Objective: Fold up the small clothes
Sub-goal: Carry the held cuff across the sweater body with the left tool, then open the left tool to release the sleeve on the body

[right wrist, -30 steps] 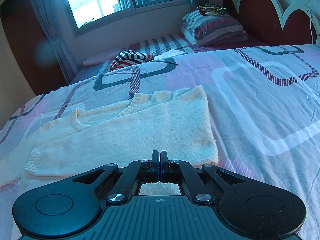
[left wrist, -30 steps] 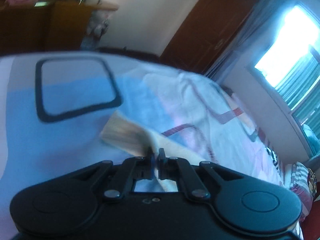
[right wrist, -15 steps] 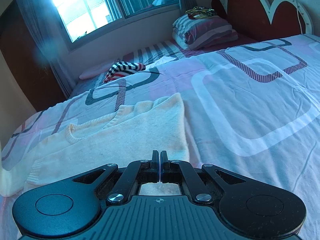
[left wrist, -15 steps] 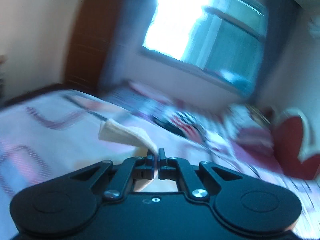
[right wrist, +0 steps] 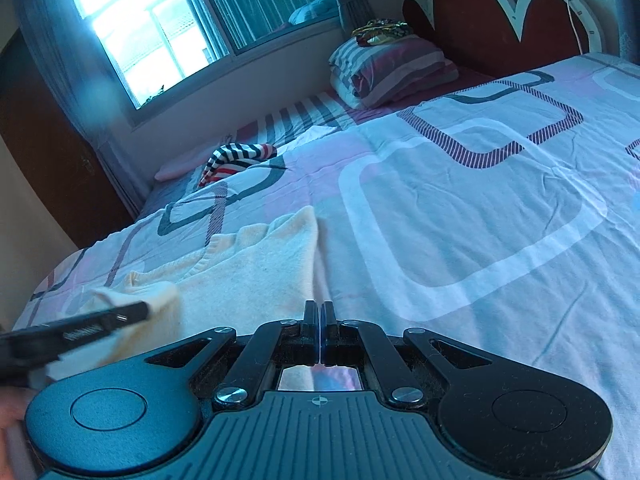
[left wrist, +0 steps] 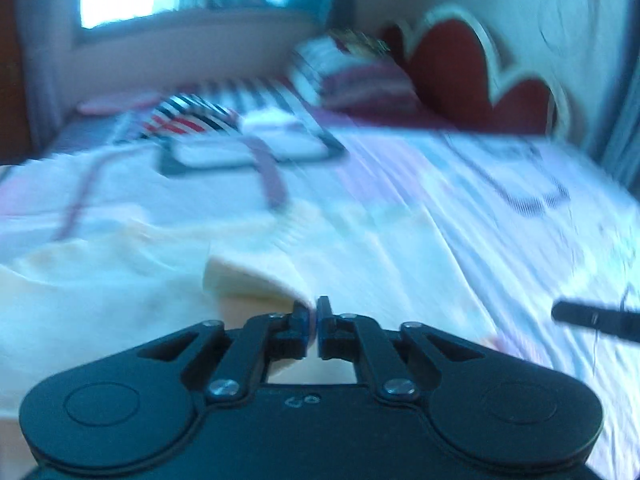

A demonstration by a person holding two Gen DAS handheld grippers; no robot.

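A cream knit sweater [right wrist: 248, 272] lies flat on the patterned bedsheet [right wrist: 480, 220]; in the blurred left wrist view it is the pale mass [left wrist: 100, 292] at left. My left gripper [left wrist: 313, 312] pinches the cuff of its sleeve [left wrist: 248, 276], folded in over the body, and its jaws are starting to open. It enters the right wrist view from the left as a dark bar [right wrist: 144, 312] with the sleeve [right wrist: 152, 294] at its tip. My right gripper [right wrist: 321, 312] is shut and empty beside the sweater's right edge, and shows in the left wrist view [left wrist: 560, 314].
A striped garment [right wrist: 236, 158] lies further up the bed, near a stack of striped pillows [right wrist: 388, 70] and the red and white headboard [right wrist: 500, 28]. A window [right wrist: 148, 40] and a dark wooden door [right wrist: 48, 152] stand beyond the far side. A hand [right wrist: 10, 408] shows at lower left.
My left gripper has swung far round and carried the sleeve across onto the sweater's body. My right gripper has slid right, from over the sweater's hem to its right edge.
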